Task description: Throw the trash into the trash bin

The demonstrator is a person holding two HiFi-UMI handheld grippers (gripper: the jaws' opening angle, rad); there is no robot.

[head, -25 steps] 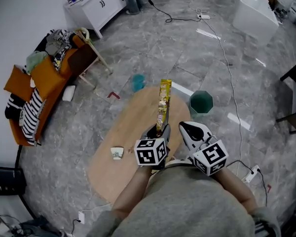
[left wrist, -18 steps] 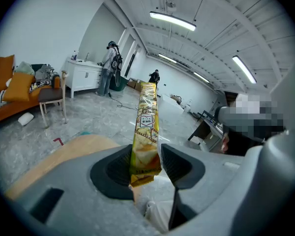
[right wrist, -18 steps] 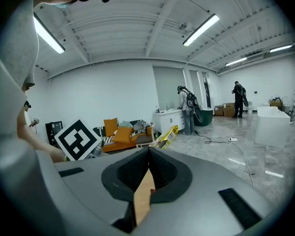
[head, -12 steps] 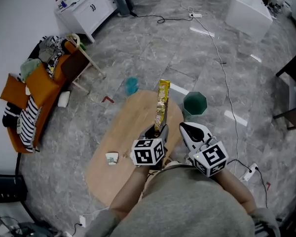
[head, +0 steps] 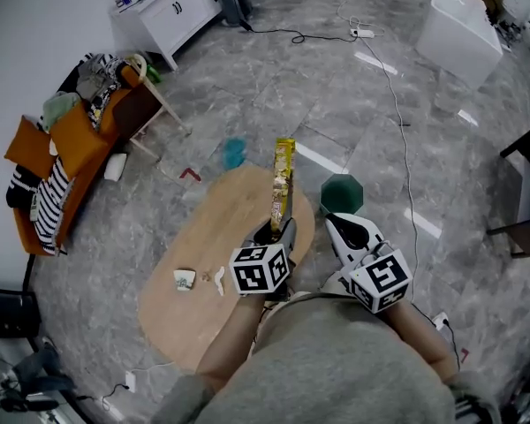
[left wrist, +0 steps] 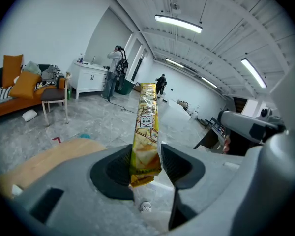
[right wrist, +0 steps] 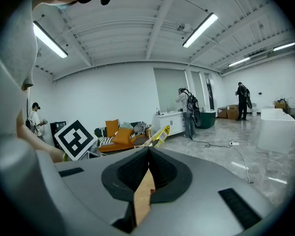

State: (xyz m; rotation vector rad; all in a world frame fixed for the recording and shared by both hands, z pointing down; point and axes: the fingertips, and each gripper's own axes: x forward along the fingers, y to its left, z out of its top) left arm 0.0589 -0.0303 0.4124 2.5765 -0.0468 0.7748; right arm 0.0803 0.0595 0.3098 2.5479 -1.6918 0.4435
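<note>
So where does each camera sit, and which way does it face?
Head view: on the person's head, looking steeply down at the wooden table and green bin; grey sleeves, left gripper and right gripper show.
Left gripper view: on the left gripper, looking along jaws shut on a yellow wrapper; the right gripper shows at right.
Right gripper view: on the right gripper, looking past shut jaws toward the orange sofa; the person's grey top at left.
Shared: the wrapper shows in all three.

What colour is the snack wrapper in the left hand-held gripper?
The snack wrapper is mostly yellow; the left gripper view shows it best.
</note>
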